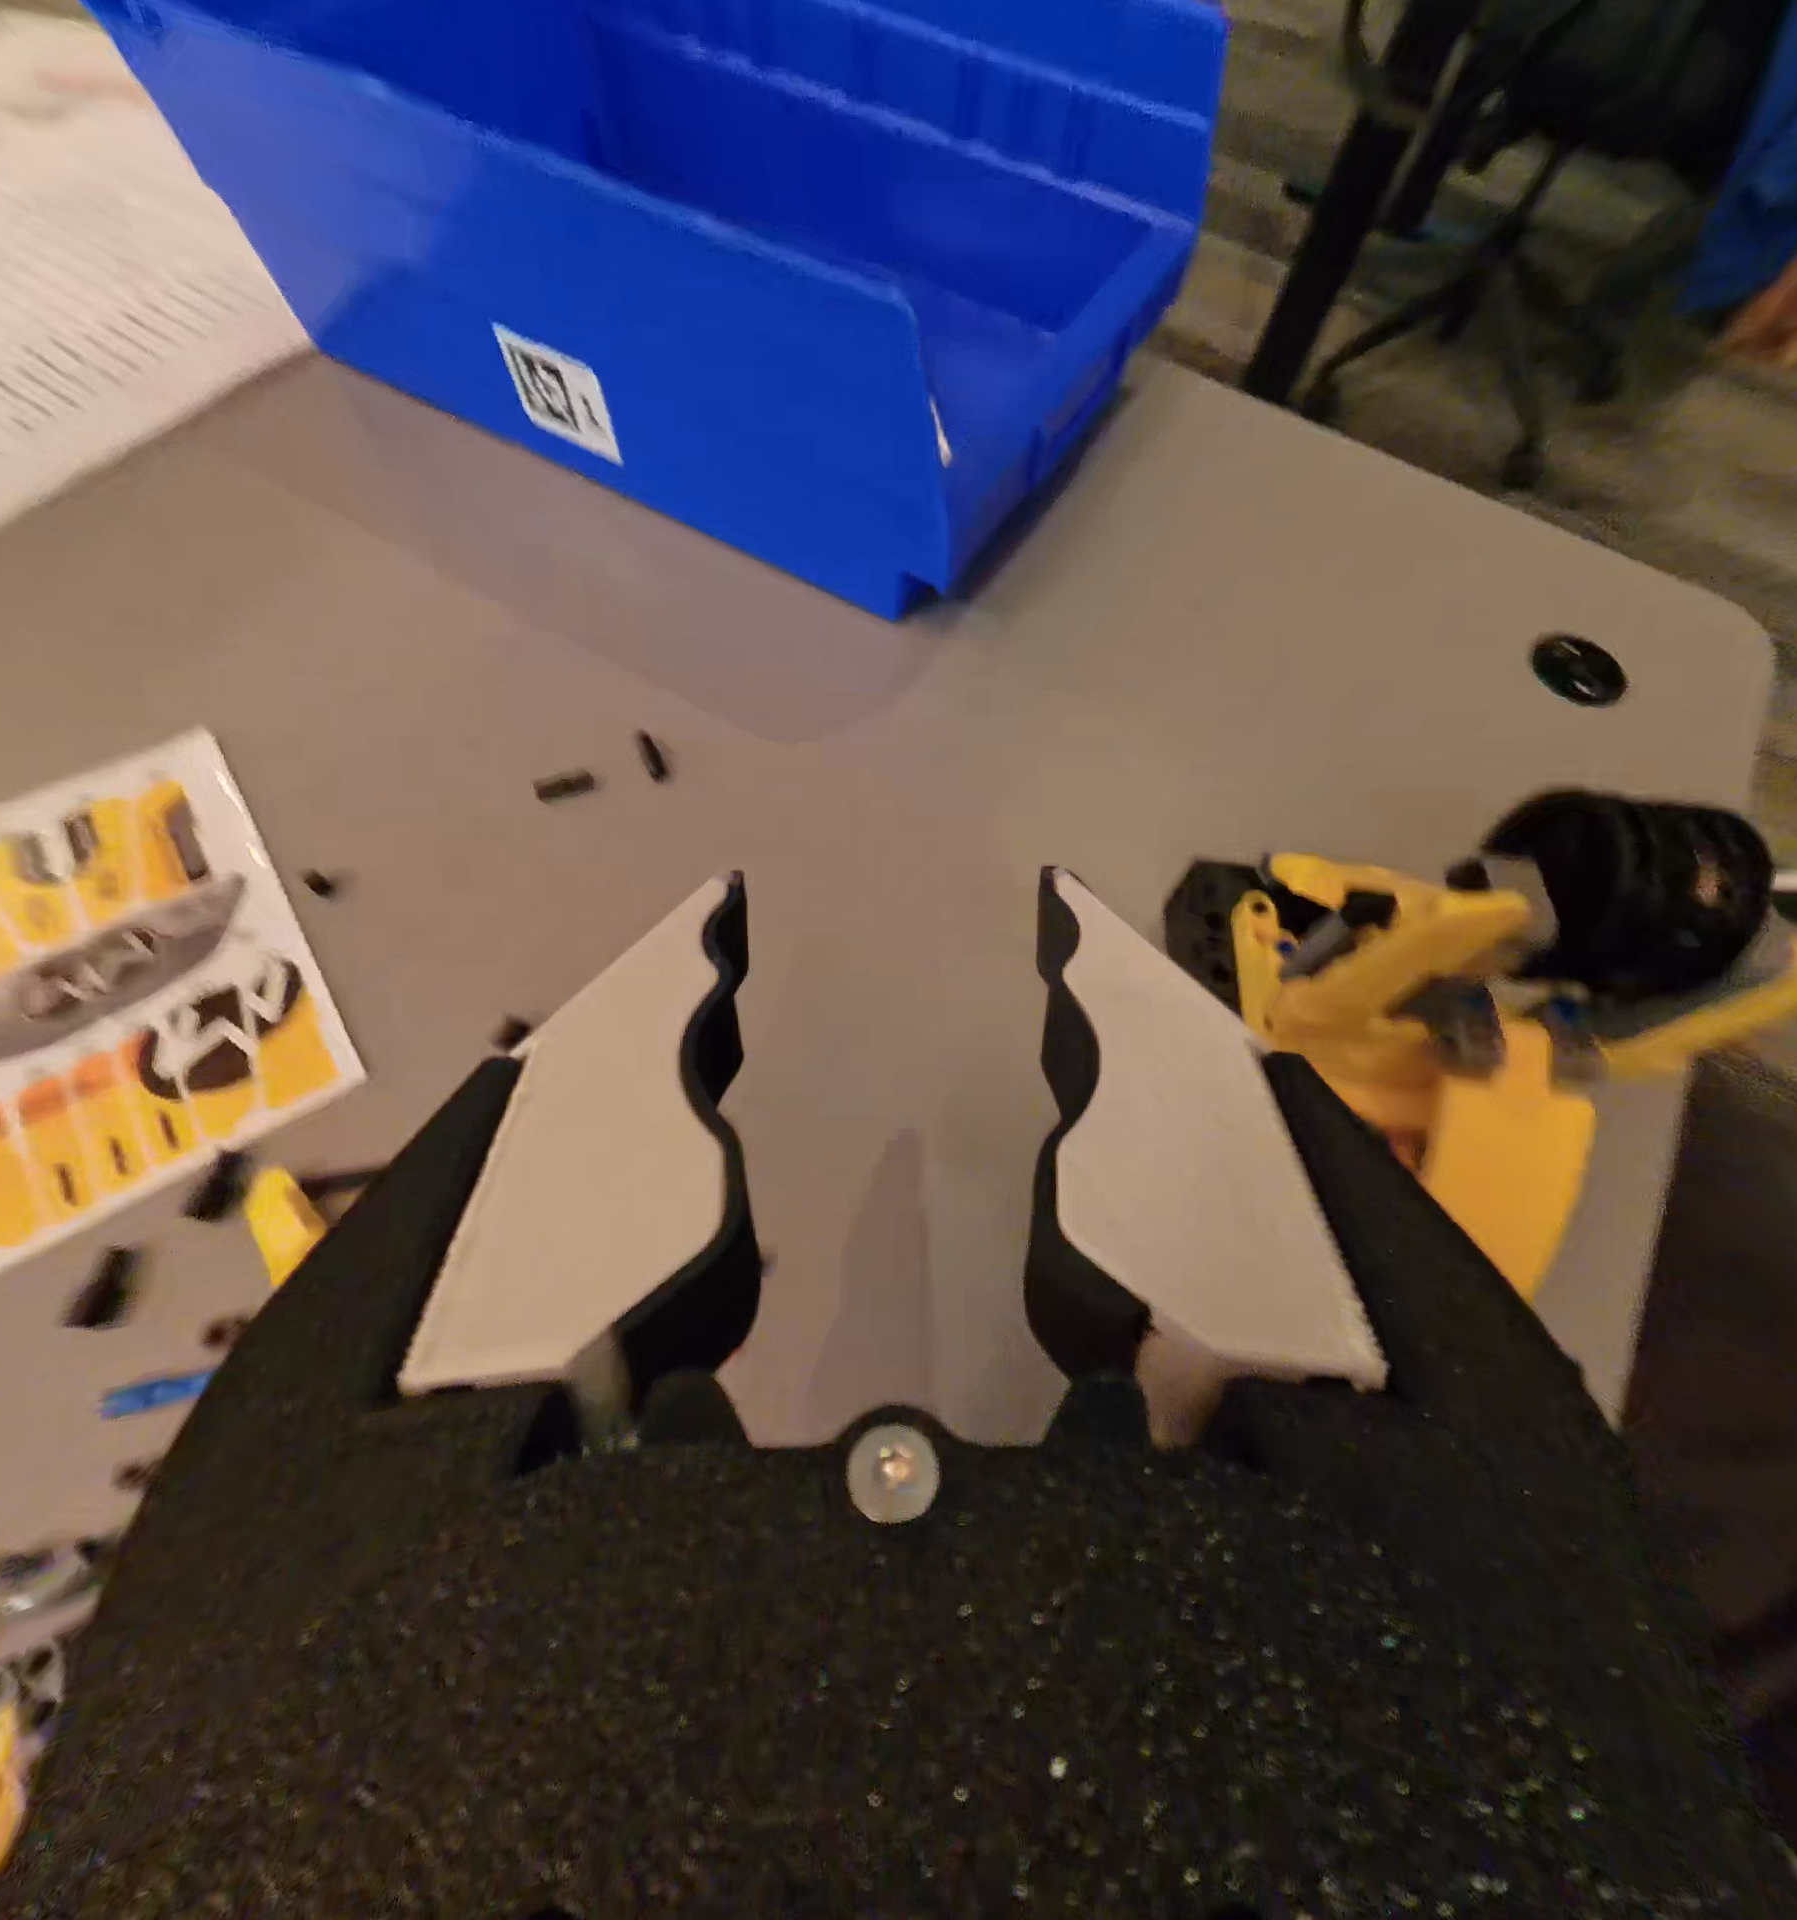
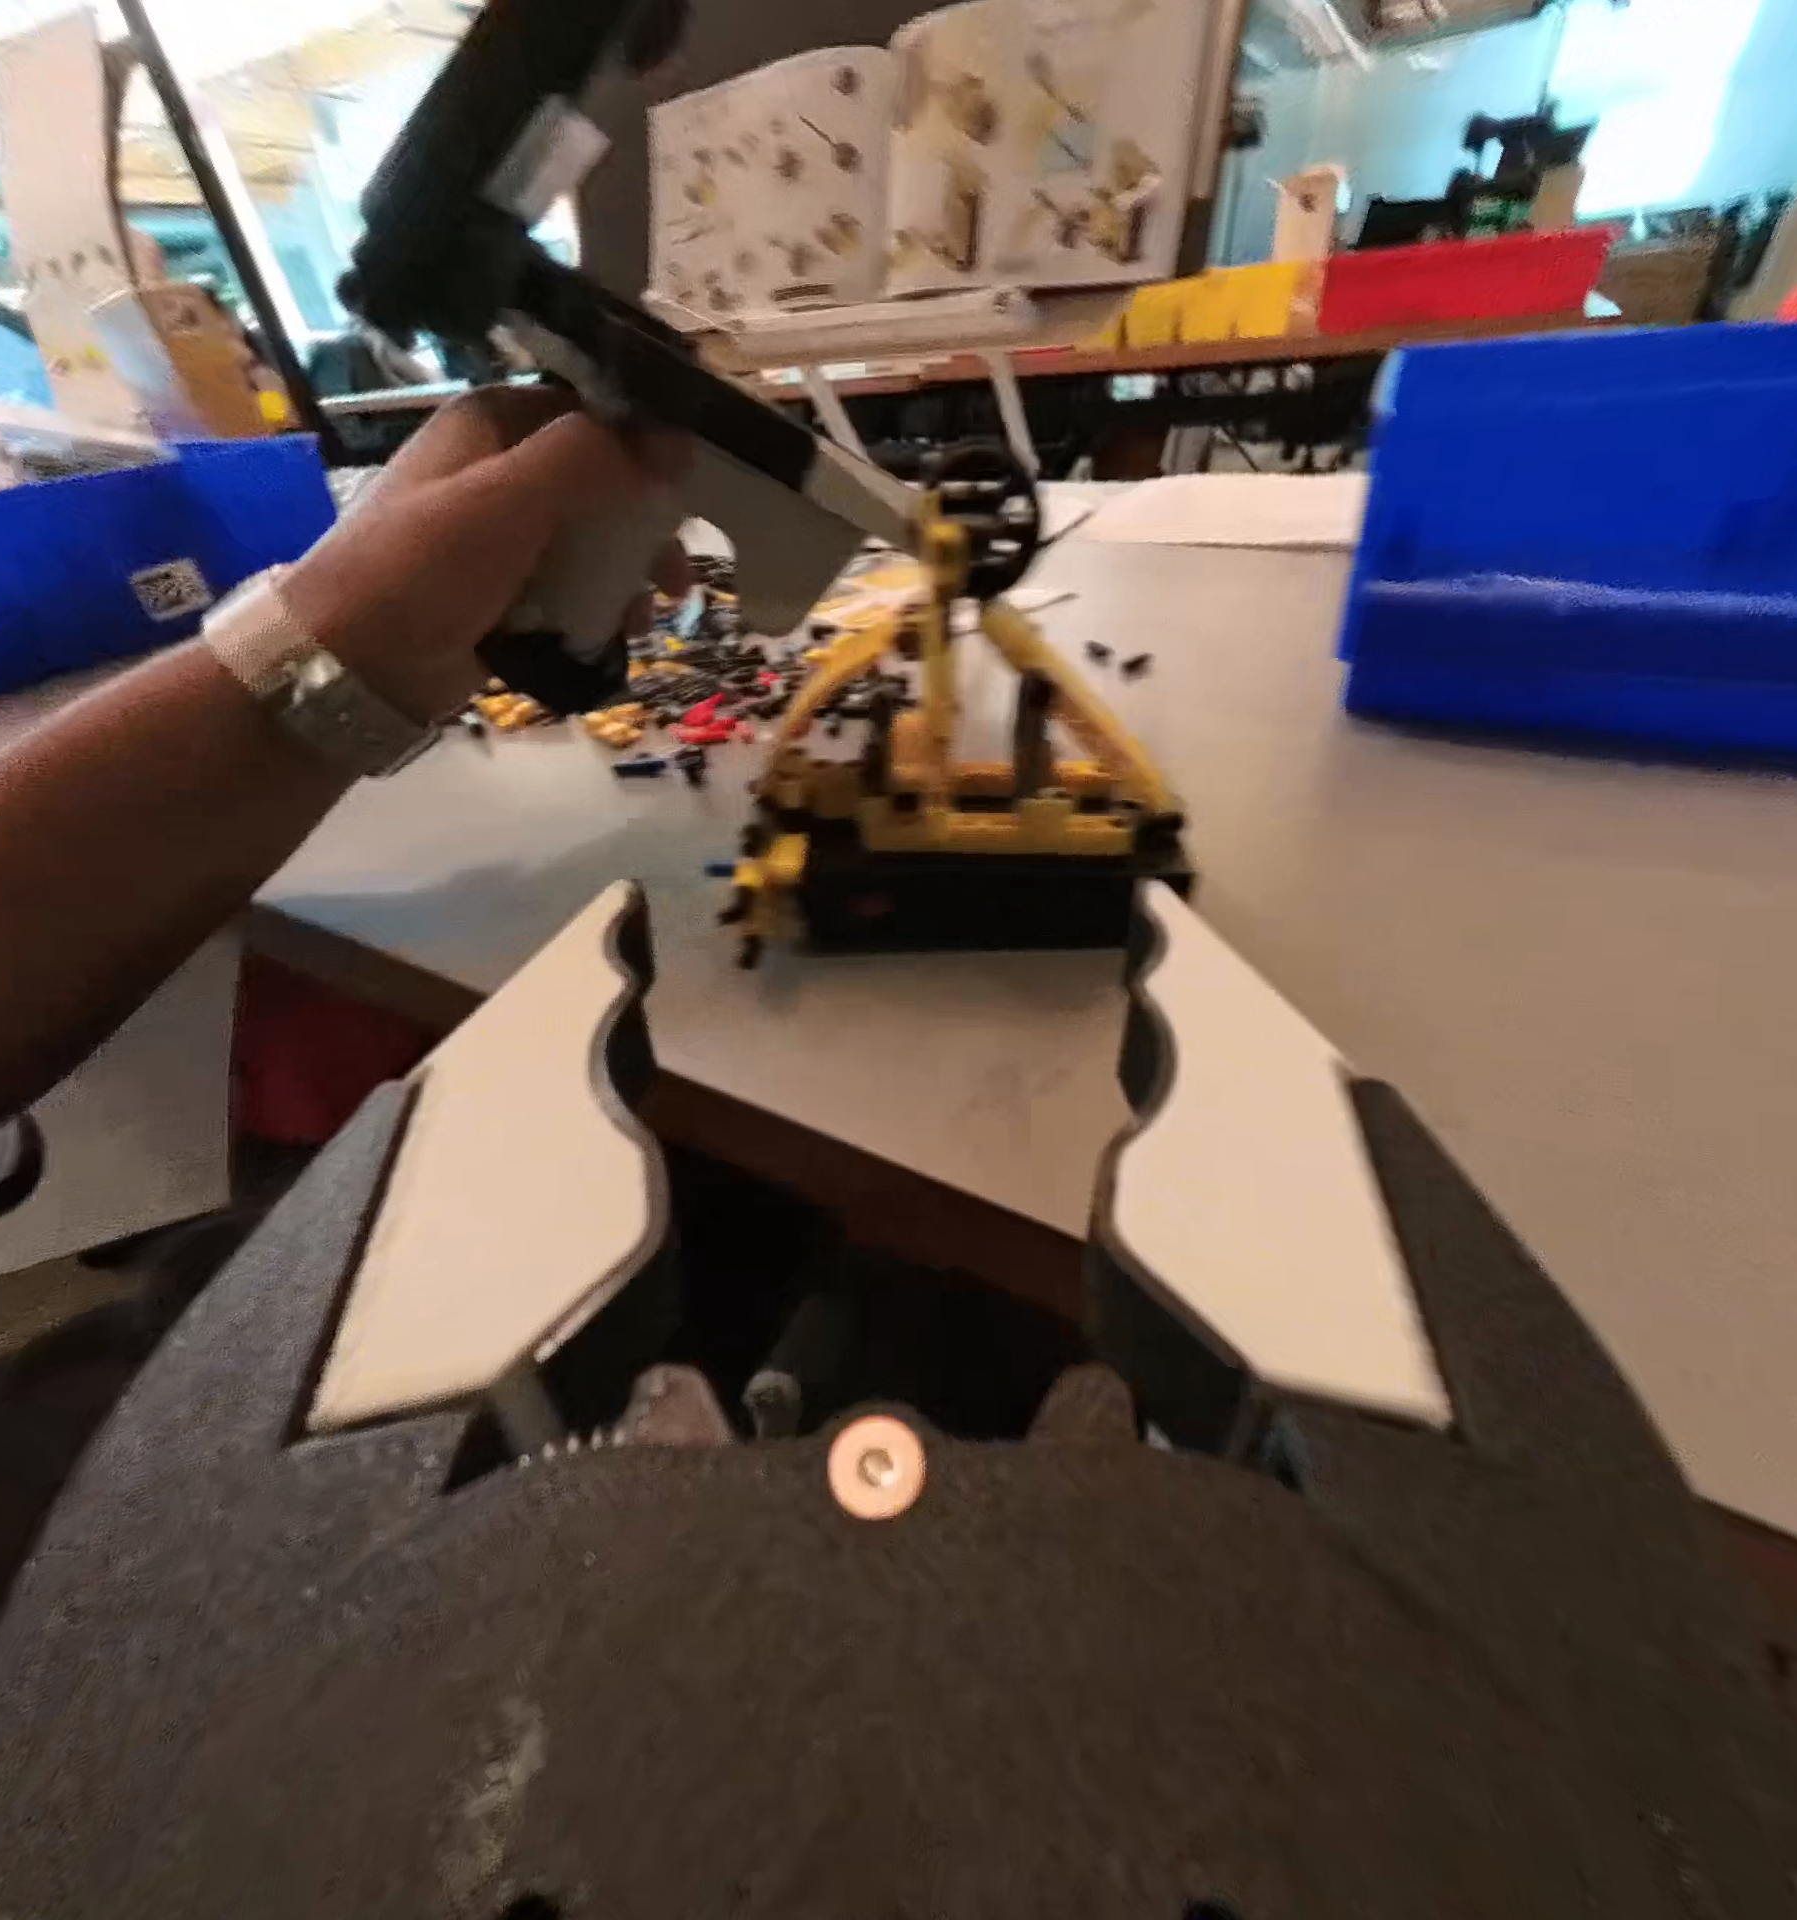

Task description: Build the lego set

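Observation:
My left gripper point(image 1: 892, 883) is open and empty above the grey table point(image 1: 977, 665). A yellow and black brick model point(image 1: 1393, 997) with a black wheel point(image 1: 1642, 894) stands just right of its right finger. In the right wrist view, my right gripper point(image 2: 889, 899) is open and empty near the table's front edge, its fingertips just short of the model's black base point(image 2: 967, 904). A hand point(image 2: 458, 540) holds the left gripper point(image 2: 863, 499) beyond, its tips next to the model's wheel point(image 2: 987, 520).
A blue bin point(image 1: 686, 291) stands behind the left gripper, a sticker sheet point(image 1: 115, 997) and small black pins point(image 1: 567, 784) lie to its left. Blue bins point(image 2: 1621, 520) point(image 2: 94, 561), a pile of loose pieces point(image 2: 686, 686) and an open instruction booklet point(image 2: 925, 156) surround the model.

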